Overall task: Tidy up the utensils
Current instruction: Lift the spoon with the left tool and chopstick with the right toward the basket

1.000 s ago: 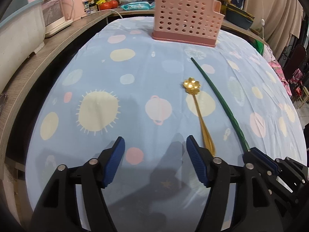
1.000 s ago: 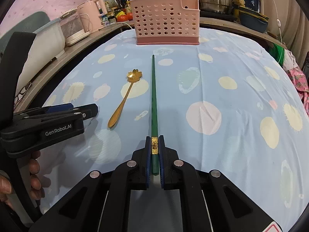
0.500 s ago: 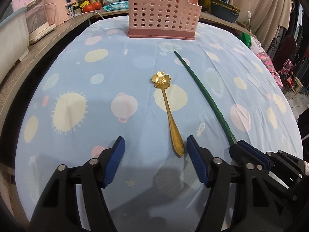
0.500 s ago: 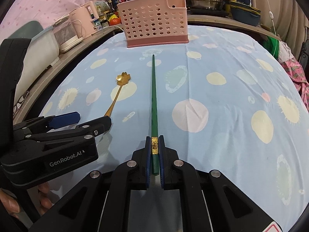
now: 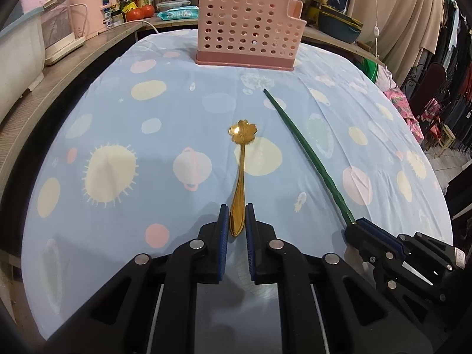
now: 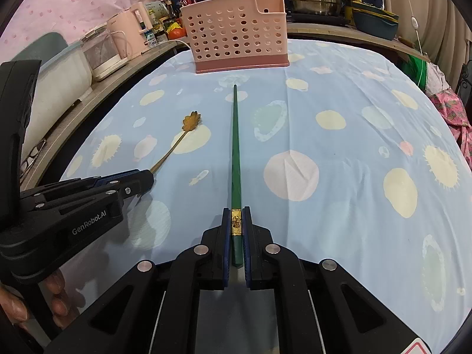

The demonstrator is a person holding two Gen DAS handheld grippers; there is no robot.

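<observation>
While your left tool (image 5: 236, 221) is closing with its pads against the handle end of the gold flower-bowled spoon (image 5: 240, 174) lying on the worktop (image 5: 124, 118), your right tool (image 6: 236, 230) stays clenched on the green chopstick (image 6: 235, 147), which points toward the pink perforated utensil holder (image 6: 236, 35) beyond.

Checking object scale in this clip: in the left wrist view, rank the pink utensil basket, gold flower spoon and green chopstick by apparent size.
1. Pink utensil basket: largest by area, although farthest away.
2. Green chopstick: the longest item, but thin.
3. Gold flower spoon: smallest, shorter than the chopstick, though its handle end lies nearest the camera.
</observation>
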